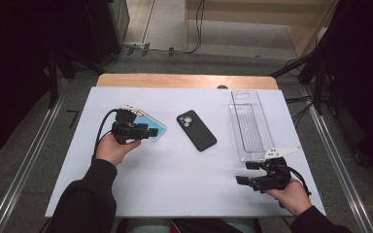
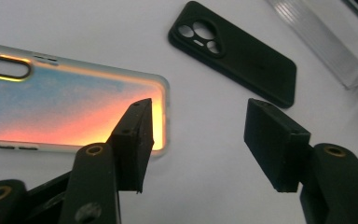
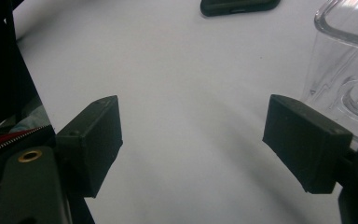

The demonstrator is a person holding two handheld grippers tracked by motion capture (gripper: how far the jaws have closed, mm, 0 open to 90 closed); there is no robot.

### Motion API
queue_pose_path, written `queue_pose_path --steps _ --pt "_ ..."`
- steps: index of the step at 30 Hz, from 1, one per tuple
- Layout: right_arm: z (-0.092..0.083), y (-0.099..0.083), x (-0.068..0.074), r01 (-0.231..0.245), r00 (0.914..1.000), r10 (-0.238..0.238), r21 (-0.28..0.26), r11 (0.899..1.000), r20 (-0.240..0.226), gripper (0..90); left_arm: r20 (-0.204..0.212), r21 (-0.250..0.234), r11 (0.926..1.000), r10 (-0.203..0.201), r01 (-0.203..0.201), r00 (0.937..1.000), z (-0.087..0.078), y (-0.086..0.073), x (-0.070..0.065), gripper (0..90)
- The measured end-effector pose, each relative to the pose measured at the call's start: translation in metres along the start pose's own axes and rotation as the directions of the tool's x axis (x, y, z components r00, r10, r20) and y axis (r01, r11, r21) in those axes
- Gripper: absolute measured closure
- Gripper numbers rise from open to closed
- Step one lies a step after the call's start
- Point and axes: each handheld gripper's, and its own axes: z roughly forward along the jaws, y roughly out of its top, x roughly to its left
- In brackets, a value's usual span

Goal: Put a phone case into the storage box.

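At the near edge of the white table (image 1: pixel 175 184), on the person's right side, the right gripper (image 1: pixel 245 173) rests low over the surface. In the right gripper view its two jaws stand wide apart, and between them there is only bare table, so it holds nothing. Just beyond it lies the clear plastic tray (image 1: pixel 250 124), with its near end close to the gripper.

A little farther, on the left side, the left gripper (image 1: pixel 151 131) hovers over the near right corner of the gradient phone case (image 2: pixel 70 100), which lies flat on the table and is blue at the camera-hole end and orange-pink toward the other end. In the left gripper view the jaws are about half open; one jaw is above the corner of this case, the other above bare table. The pads do not press on it, so nothing is gripped.

Beyond it, in the middle of the table, lies the black phone case (image 1: pixel 196 130), flat, between the gradient case and the tray, apart from both.
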Motion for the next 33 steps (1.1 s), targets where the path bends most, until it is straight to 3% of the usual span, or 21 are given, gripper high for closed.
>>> queue_pose_path --steps 2,4,5,6,7,10,13,21,27,31,33 --pt "0.000 0.000 0.000 0.003 1.0000 -0.003 0.000 1.000 0.004 17.6 -0.003 -0.006 1.0000 -0.002 0.002 1.0000 0.002 0.003 0.000 60.0" --pt "0.000 0.000 -0.001 0.006 1.0000 -0.006 0.001 1.000 0.006 17.6 -0.005 -0.005 0.9999 -0.011 0.011 0.9999 0.005 0.005 0.000 64.2" --pt "0.000 0.000 -0.001 0.007 0.9999 -0.007 0.003 1.000 0.008 17.6 -0.008 0.000 0.9999 -0.011 0.011 0.9999 0.006 0.007 0.000 72.1" --pt "0.000 0.000 -0.001 0.006 0.9999 -0.006 0.002 1.000 0.009 17.5 -0.014 -0.001 1.0000 -0.004 0.004 0.9999 0.007 0.008 0.000 85.8" --pt "0.000 0.000 -0.001 0.005 0.9999 -0.005 0.000 1.000 0.009 17.6 -0.014 -0.015 0.9998 -0.009 0.009 0.9999 0.010 0.009 0.001 90.0" --pt "0.000 0.000 -0.001 0.002 0.9999 -0.002 0.001 1.000 0.011 17.5 -0.012 -0.022 0.9996 -0.015 0.015 0.9998 0.014 0.010 0.003 90.0" --pt "0.000 0.000 -0.001 -0.001 1.0000 0.001 -0.004 1.000 0.004 17.6 -0.009 0.007 0.9996 -0.026 0.026 0.9996 0.022 0.009 0.006 90.0" --pt "0.001 0.000 0.002 0.011 0.9999 -0.011 0.006 1.000 0.007 17.6 -0.039 0.047 0.9989 -0.007 0.009 0.9992 0.041 0.003 0.007 90.0" --pt "-0.001 -0.002 0.001 0.004 1.0000 -0.004 -0.001 1.000 0.008 17.6 -0.067 0.057 0.9978 -0.031 0.034 0.9973 0.046 -0.003 0.015 90.0" --pt "-0.001 -0.002 0.001 0.006 1.0000 -0.006 0.000 1.000 0.006 17.5 -0.052 0.073 0.9962 -0.043 0.047 0.9977 0.050 -0.008 0.019 90.0" --pt "0.000 -0.002 0.001 0.006 1.0000 -0.006 0.001 1.000 0.005 17.6 -0.034 0.076 0.9946 -0.068 0.071 0.9971 0.050 -0.010 0.020 90.0"
